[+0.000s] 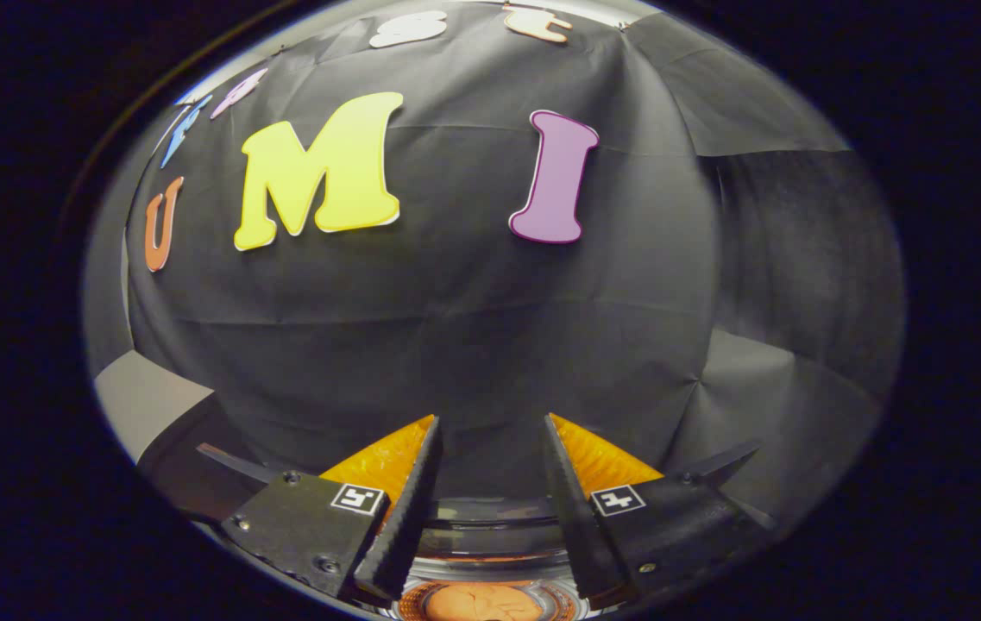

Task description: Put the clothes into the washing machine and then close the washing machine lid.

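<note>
Washing machine (490, 552) low down, under and between the jaws: round chrome-rimmed opening facing up, a clear curved lid edge (490, 511) across it just behind the finger bases. Inside the drum, an orange-peach bundle, probably the clothes (483, 604), directly below the gap between the fingers. Lid position hard to judge: appears raised or tilted back, not confirmed.

Gripper (490, 431) raised above the opening, pointing forward at the booth's black cloth wall (473, 328) rather than down at the machine. Jaws moderately wide, nothing held between them, only cloth wall visible through the gap. Both fingers (408, 500) clear of lid and rim.

Step in hand, as a judgement: clothes seemingly already in the drum, lid closing left to do. Next move calls for tipping the gripper down, finding the lid's free edge, and pressing or drawing it over the opening without snagging cloth at the rim.

Pale strip of worktop or floor (145, 401) off beyond the left finger.

Writing: no brand or readable label on the machine. Small square black-and-white marker tags (358, 498) on each finger mount, patterns only, no text.
</note>
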Demonstrator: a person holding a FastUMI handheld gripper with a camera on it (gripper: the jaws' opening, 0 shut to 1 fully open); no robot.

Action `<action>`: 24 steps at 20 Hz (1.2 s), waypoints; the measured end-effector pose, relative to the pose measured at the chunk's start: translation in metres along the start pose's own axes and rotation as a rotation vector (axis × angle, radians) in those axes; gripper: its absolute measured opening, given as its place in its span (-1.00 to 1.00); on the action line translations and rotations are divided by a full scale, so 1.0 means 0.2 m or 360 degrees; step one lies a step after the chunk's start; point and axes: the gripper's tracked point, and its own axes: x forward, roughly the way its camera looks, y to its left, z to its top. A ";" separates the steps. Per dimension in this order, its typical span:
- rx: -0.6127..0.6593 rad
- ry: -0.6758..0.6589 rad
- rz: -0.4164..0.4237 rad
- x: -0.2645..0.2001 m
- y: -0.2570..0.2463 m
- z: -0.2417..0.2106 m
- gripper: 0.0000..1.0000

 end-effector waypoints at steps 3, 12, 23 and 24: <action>0.0000 -0.0031 0.0005 -0.02 0.00 0.00 0.47; 0.0006 -0.0127 0.0011 -0.20 -0.01 -0.08 0.47; 0.0008 -0.0148 0.0008 -0.32 0.00 -0.17 0.47; 0.0008 -0.0149 0.0008 -0.34 0.00 -0.19 0.47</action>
